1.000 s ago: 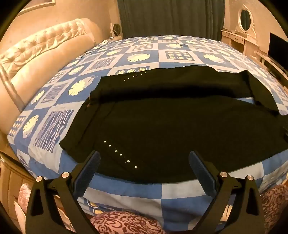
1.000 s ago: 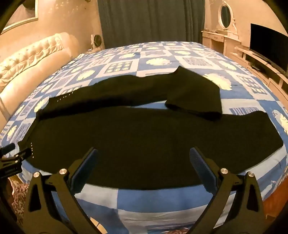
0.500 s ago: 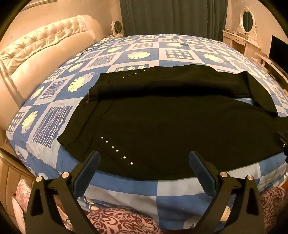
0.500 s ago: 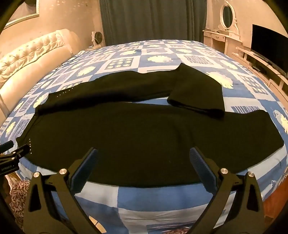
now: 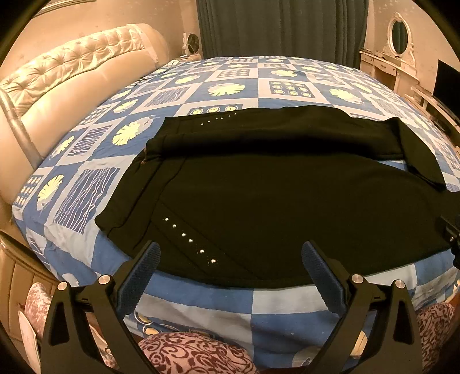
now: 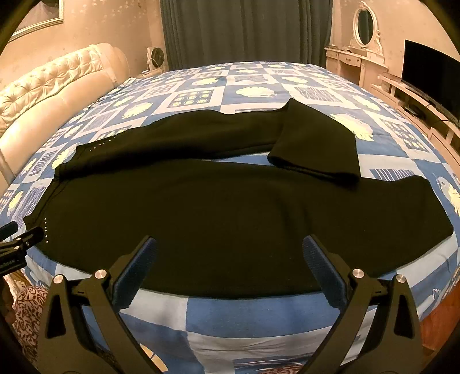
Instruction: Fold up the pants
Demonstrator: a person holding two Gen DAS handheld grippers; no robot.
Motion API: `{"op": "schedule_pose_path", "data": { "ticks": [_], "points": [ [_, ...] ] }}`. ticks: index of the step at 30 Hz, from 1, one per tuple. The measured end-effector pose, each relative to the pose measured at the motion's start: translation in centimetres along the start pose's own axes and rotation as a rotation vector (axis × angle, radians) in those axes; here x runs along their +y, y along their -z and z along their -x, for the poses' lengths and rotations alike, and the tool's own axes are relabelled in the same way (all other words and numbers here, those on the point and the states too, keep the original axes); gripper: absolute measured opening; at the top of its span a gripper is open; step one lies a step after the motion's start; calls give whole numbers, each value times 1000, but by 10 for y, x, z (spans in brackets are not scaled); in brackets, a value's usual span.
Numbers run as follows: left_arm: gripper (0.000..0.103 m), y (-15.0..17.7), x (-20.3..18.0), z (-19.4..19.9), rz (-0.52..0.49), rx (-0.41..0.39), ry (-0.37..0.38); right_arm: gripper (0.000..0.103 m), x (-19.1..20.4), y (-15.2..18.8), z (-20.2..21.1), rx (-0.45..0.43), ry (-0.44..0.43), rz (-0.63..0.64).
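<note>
Black pants (image 5: 273, 201) lie spread across the bed, waist at the left with two rows of small silver studs (image 5: 189, 240). The near leg runs along the bed's front edge. The far leg (image 6: 201, 135) has its end folded back over itself (image 6: 316, 149). My left gripper (image 5: 230, 273) is open and empty, above the front edge near the waist. My right gripper (image 6: 230, 267) is open and empty, above the front edge near the middle of the near leg (image 6: 230, 215). Each gripper's tip shows at the edge of the other's view.
The bed has a blue and white patterned cover (image 5: 224, 89) and a cream tufted headboard (image 5: 72, 74) at the left. A dresser with an oval mirror (image 6: 365, 26) and a TV (image 6: 431, 74) stand at the right. Dark curtains (image 6: 244, 31) hang at the back. A maroon patterned cloth (image 5: 195, 354) lies below the bed edge.
Both grippers have drawn back and up a little from the bed. The pants have not moved. Both stay open.
</note>
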State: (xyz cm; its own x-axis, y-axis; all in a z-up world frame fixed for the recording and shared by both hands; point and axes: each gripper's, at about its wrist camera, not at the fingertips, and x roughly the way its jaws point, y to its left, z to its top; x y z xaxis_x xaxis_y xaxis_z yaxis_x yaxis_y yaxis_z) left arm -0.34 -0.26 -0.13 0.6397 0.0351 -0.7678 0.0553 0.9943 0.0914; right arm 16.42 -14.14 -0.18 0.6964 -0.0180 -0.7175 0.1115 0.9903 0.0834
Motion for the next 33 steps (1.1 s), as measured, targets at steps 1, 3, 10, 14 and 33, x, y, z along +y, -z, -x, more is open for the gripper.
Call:
{"op": "schedule_pose_path", "data": {
  "ticks": [1,3,10,14,33],
  "points": [
    [98,0,0,0,0,1,-1,101,0,0,0,0,1,0],
    [98,0,0,0,-1,0,0,101,0,0,0,1,-2,2],
    [98,0,1,-1,0,-1,-4,101,0,1,-2,3,-1,5],
    [98,0,2,-1,1,-1,-1,101,1,2,-2,4,-2,4],
    [98,3,5,-1,3,4,-5,101,0,2,-2,8,4,8]
  ]
}}
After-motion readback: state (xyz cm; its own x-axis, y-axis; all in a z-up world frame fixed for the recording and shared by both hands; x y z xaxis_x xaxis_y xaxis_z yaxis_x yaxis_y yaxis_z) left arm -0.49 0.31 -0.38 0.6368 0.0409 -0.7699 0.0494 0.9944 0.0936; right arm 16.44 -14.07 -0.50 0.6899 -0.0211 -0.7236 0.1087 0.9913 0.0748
